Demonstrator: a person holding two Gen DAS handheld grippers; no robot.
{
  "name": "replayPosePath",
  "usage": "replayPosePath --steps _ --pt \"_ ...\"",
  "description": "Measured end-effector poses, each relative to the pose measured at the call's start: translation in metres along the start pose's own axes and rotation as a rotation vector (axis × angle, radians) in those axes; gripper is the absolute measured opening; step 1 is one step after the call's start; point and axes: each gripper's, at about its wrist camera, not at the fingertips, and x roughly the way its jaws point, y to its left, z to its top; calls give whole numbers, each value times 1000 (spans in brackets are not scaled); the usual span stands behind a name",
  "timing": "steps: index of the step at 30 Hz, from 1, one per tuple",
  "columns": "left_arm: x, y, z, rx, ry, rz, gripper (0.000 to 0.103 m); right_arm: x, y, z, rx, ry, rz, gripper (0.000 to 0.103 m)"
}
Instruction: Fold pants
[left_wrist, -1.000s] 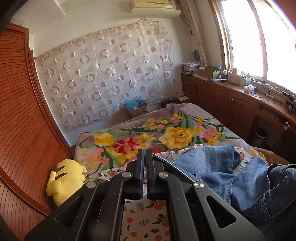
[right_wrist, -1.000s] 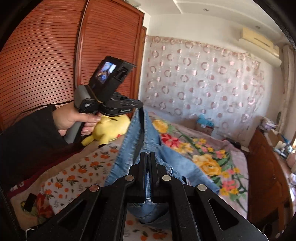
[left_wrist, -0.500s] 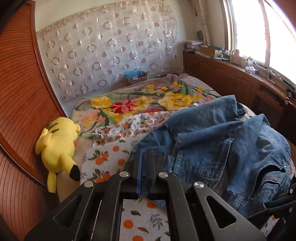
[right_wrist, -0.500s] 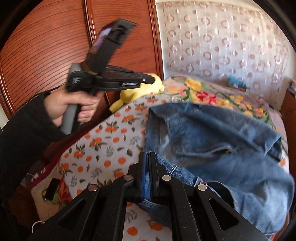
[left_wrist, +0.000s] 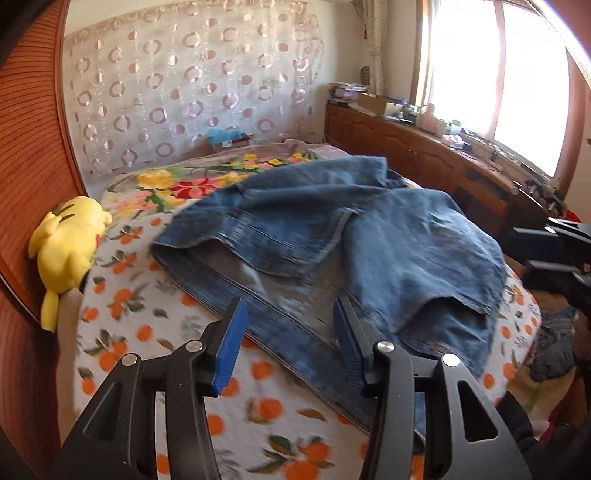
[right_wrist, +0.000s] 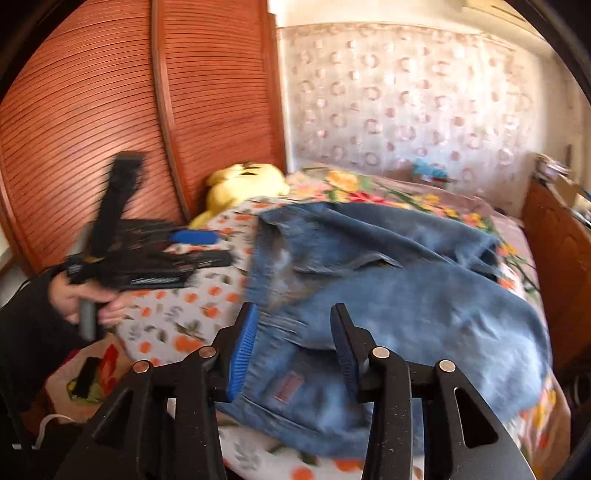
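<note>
1. The left gripper, black-armed with ribbed blue pads, has just been opening: its jaws stand apart over the near edge of the blue denim pants, and no cloth is pinched between them.
2. The right gripper, of the same build, has also just been opening; its jaws stand apart above the end of the pants that carries a small reddish label, with nothing clamped.
3. Both sets of jaws being parted at once suggests the pants are being let go so that they settle on the bed, probably to be smoothed or re-gripped for a fold.
4. The pants lie in a rumpled heap across the middle of the bed, one layer thrown over another, on a white bedsheet printed with oranges. They are not yet folded neatly.
5. Beyond them a floral blanket covers the far end of the bed.
6. A yellow plush toy lies at the bed's edge against the reddish slatted wooden doors, clear of the pants.
7. In the right wrist view the person's hand, in a dark sleeve, grips the other tool's handle beside the pants.
8. The bunched layers themselves look like the main hindrance to a clean fold.
</note>
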Motion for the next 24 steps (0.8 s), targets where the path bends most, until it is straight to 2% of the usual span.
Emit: replayPosePath --steps 5,10,17,21,23,24 --pt "5 -34 -35 -18 56 -55 49 2 -41 -25 73 35 -114 47" --pt "6 -54 -60 -30 84 -88 49 -16 -69 -57 141 57 -218 48" --pt "-1 -66 -75 -50 95 -151 49 -51 -108 -103 228 94 -376 53" --pt "7 -71 -82 -55 120 -161 49 -42 -127 -121 248 144 -443 54" --pt "7 -72 -83 -52 115 -165 49 -37 -135 -119 243 156 -453 54" --pt "7 -73 -83 -51 113 -169 46 -30 -138 -117 233 160 -463 54"
